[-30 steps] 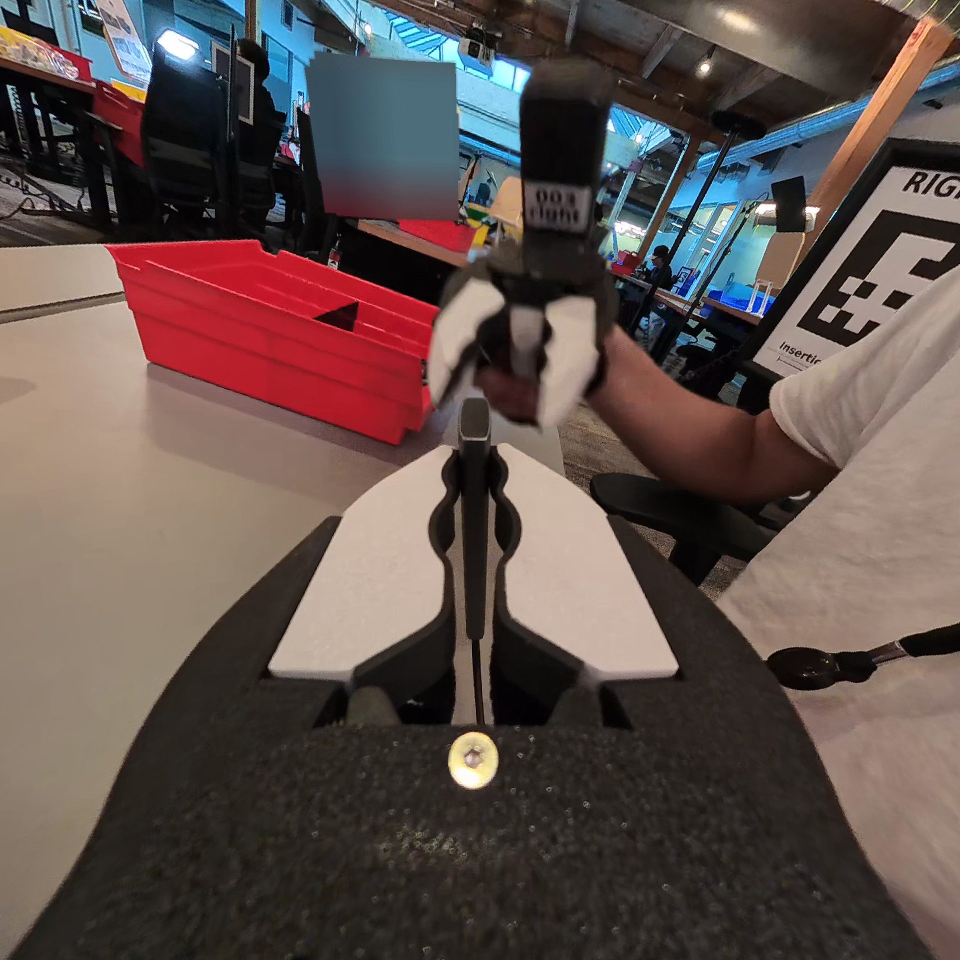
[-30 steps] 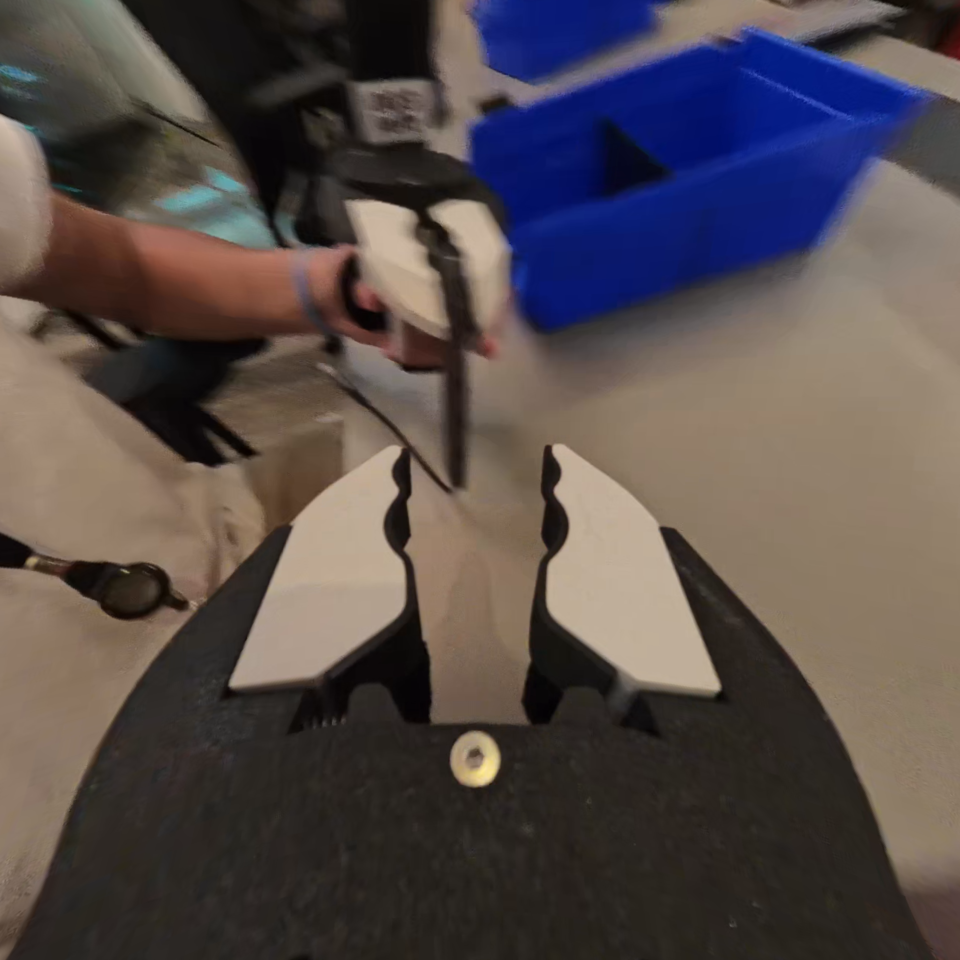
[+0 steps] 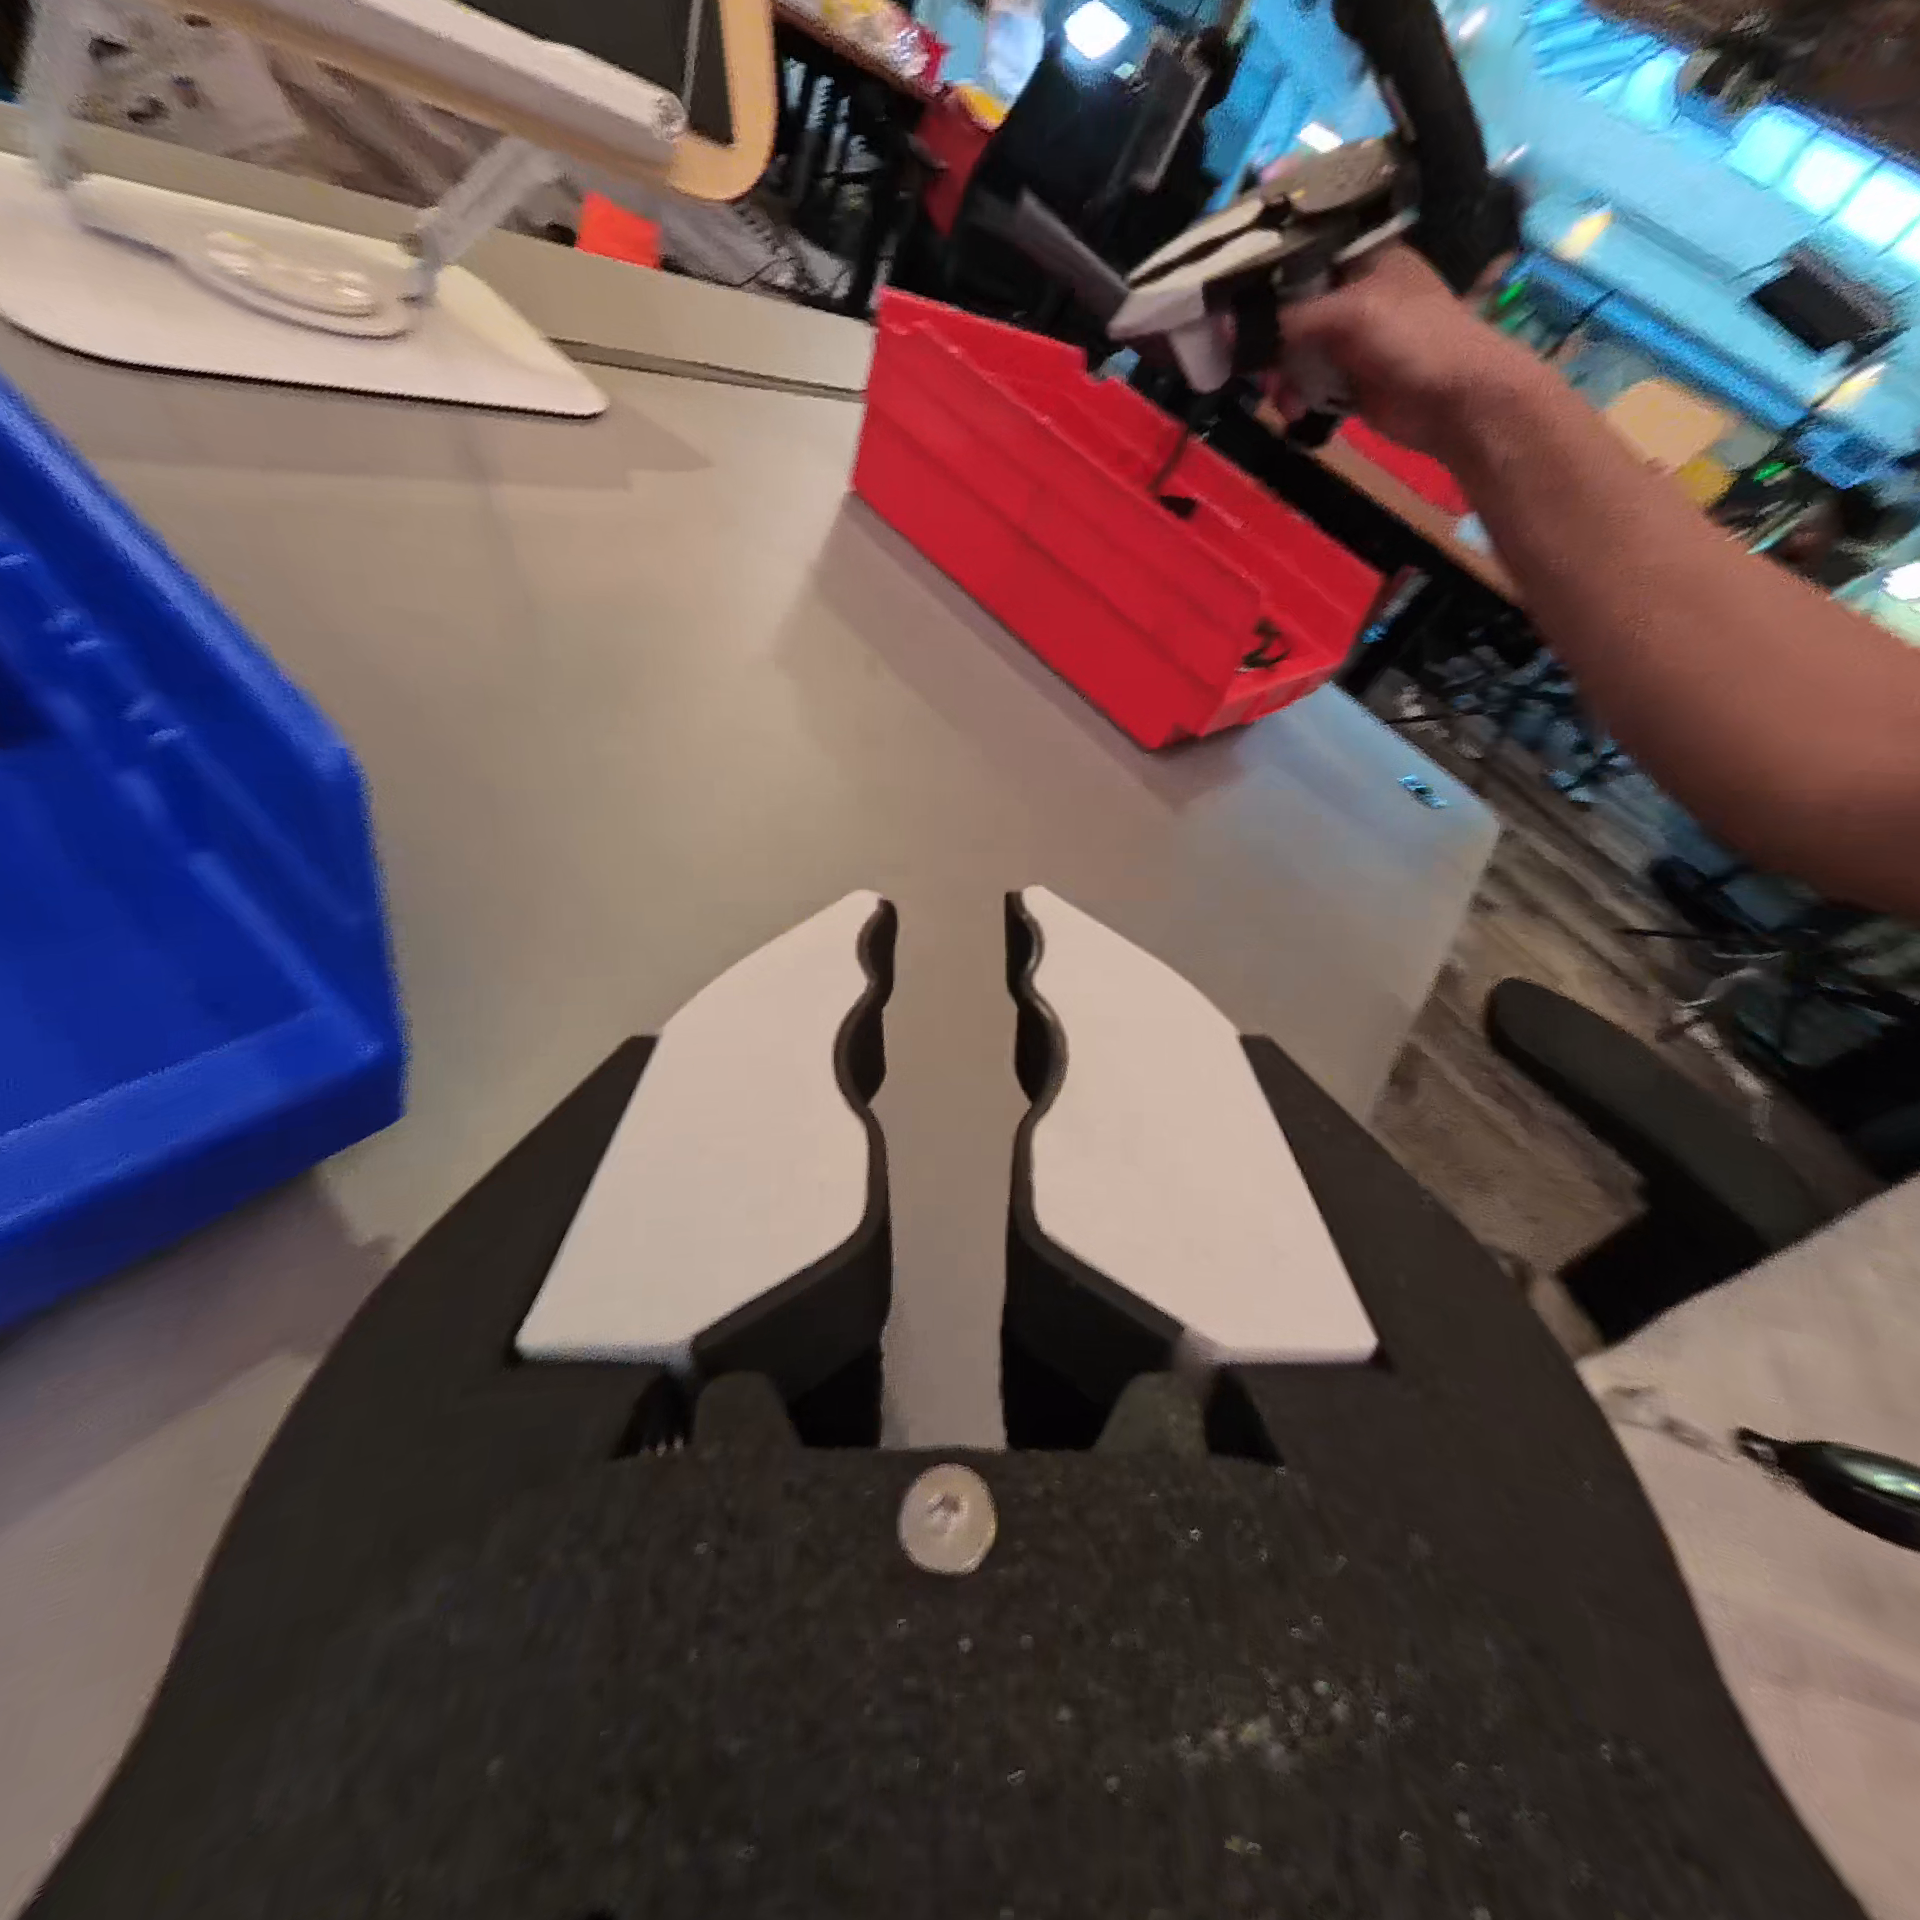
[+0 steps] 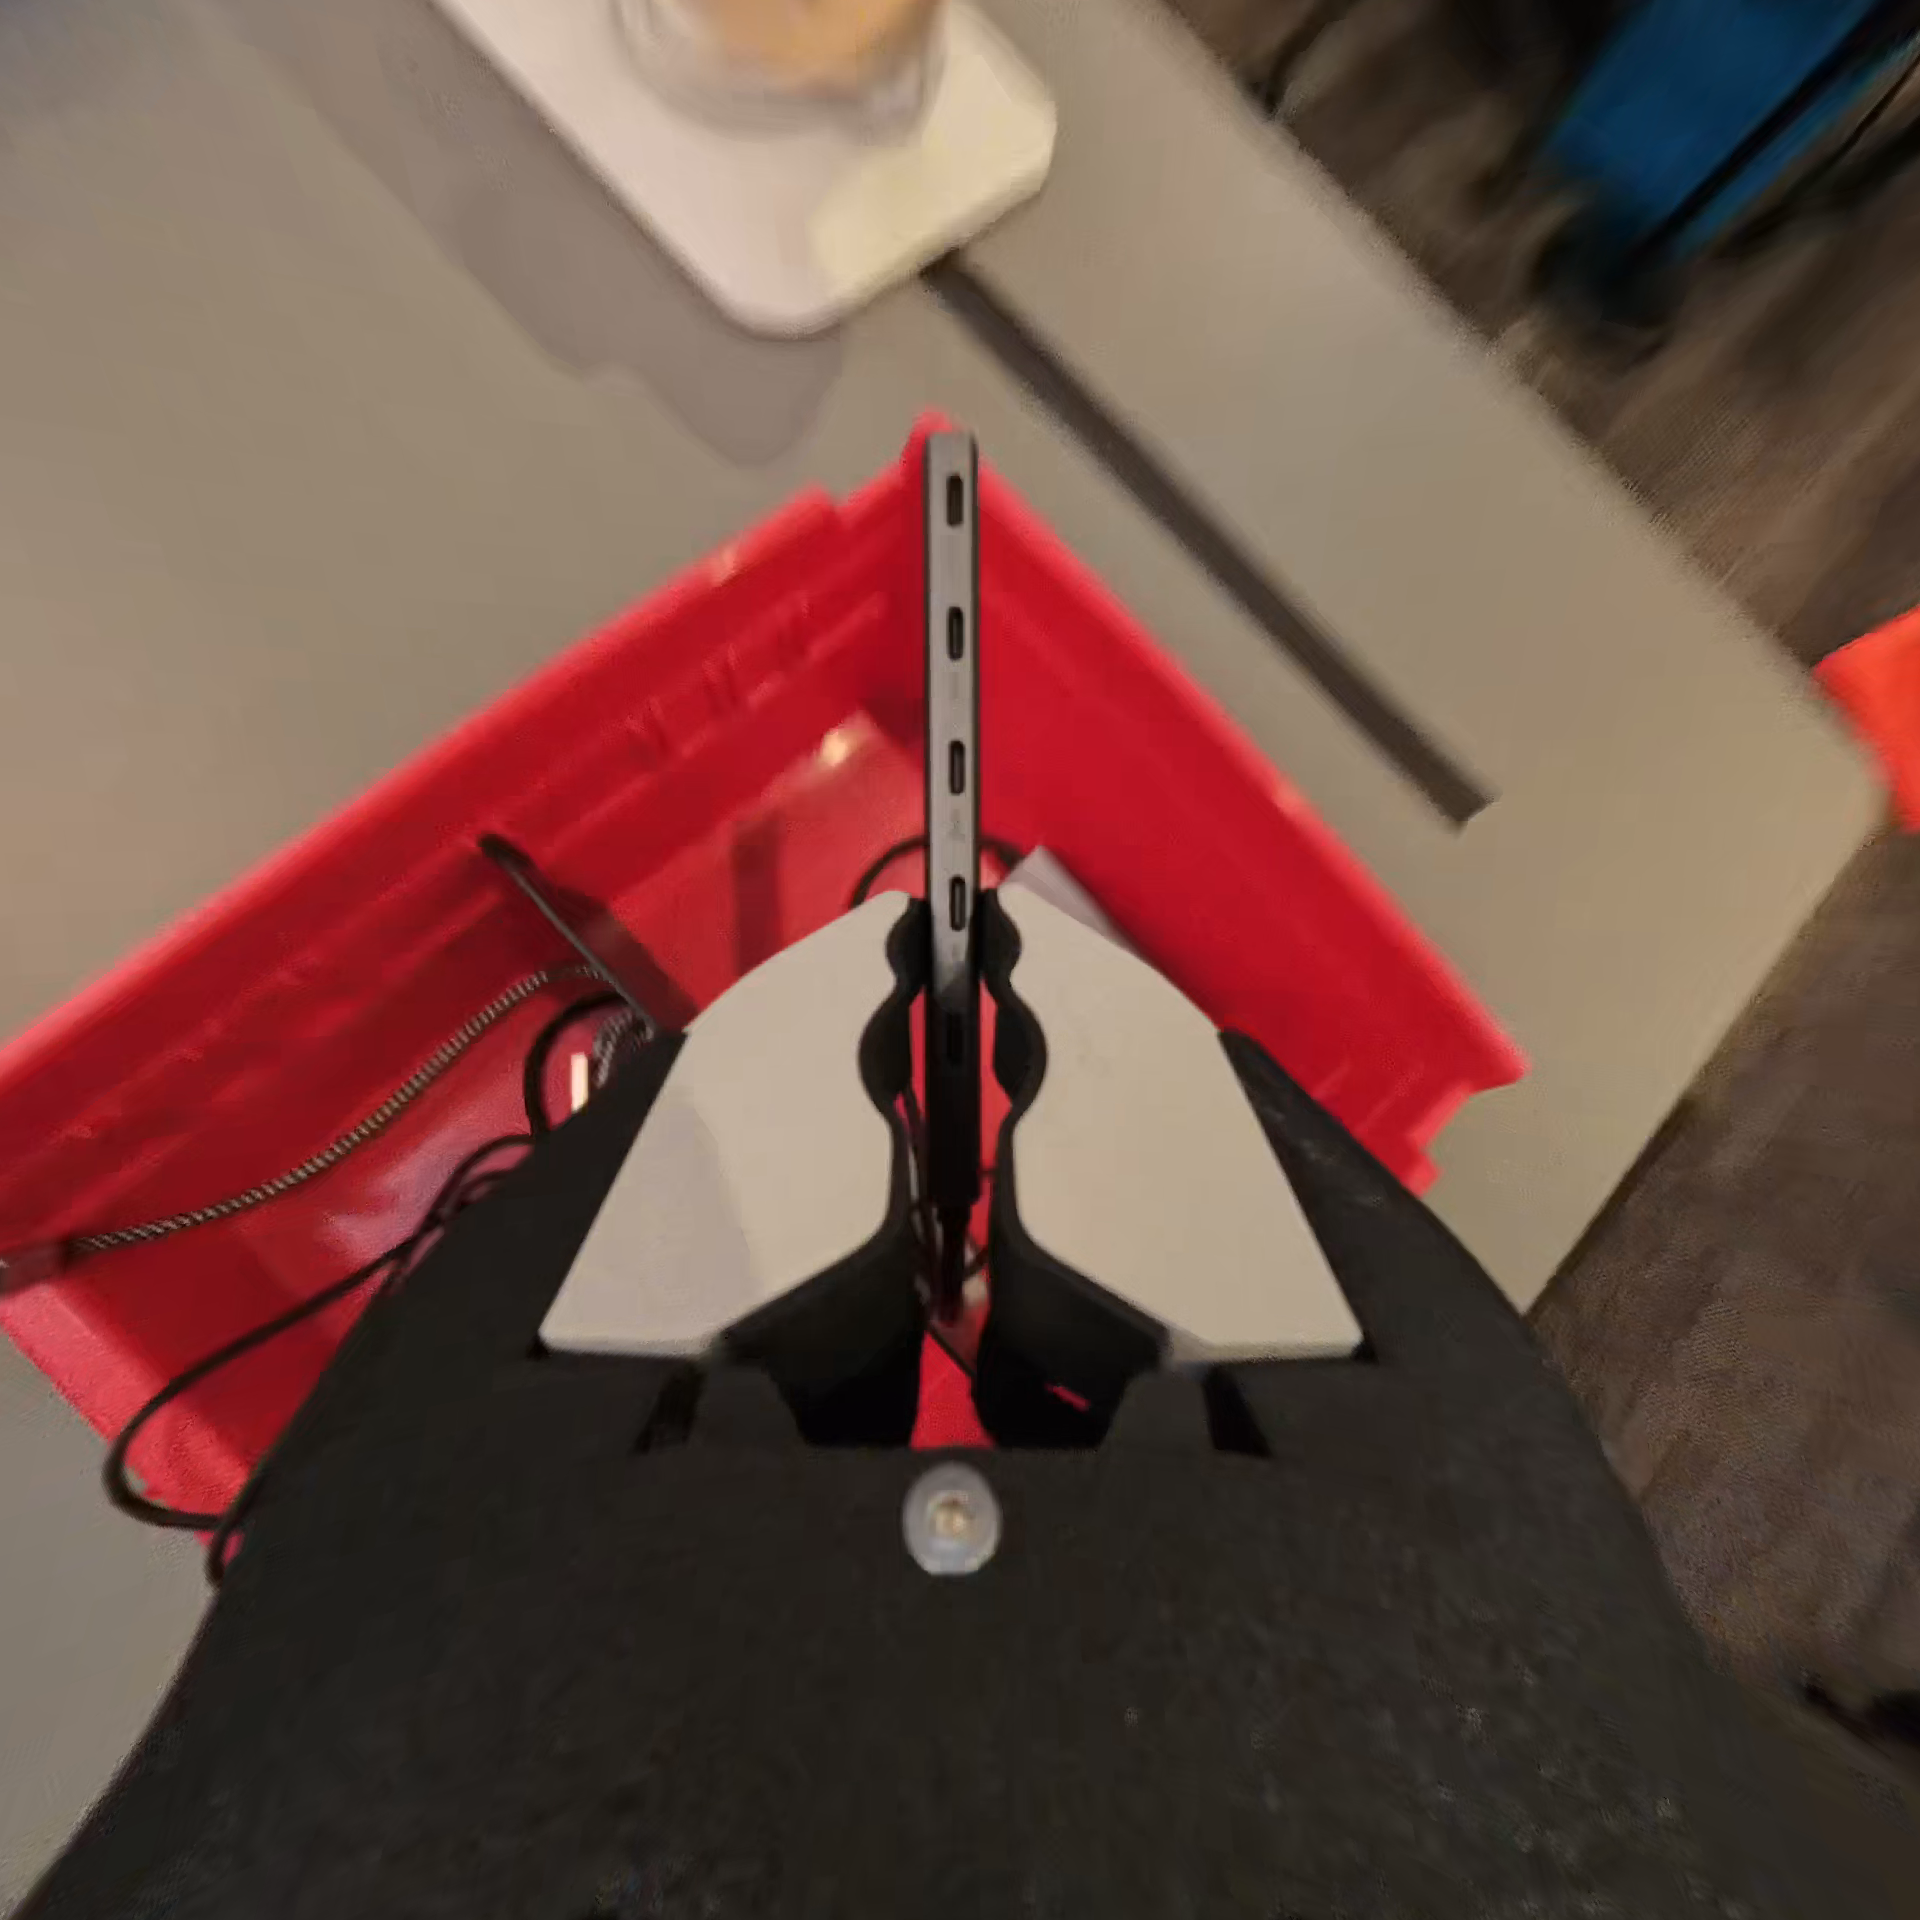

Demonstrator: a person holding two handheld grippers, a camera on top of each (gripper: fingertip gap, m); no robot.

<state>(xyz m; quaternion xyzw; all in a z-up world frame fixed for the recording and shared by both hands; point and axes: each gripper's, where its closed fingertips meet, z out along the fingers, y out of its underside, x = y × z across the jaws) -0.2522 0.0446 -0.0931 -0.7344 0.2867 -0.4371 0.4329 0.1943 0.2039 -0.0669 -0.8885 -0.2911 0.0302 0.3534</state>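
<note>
While my right gripper [image 4: 954, 935] pinches a slim grey hub [image 4: 954, 665] edge-on, ports up, above the red bin [image 4: 1195, 810] so it clears the cables [image 4: 312, 1153] inside, my left gripper [image 3: 948, 935] sits narrowly parted, empty, beside the blue bin [image 3: 177, 935].

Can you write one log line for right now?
left gripper: open, empty, over table | right gripper: shut on dark slim hub, above red bin
</note>
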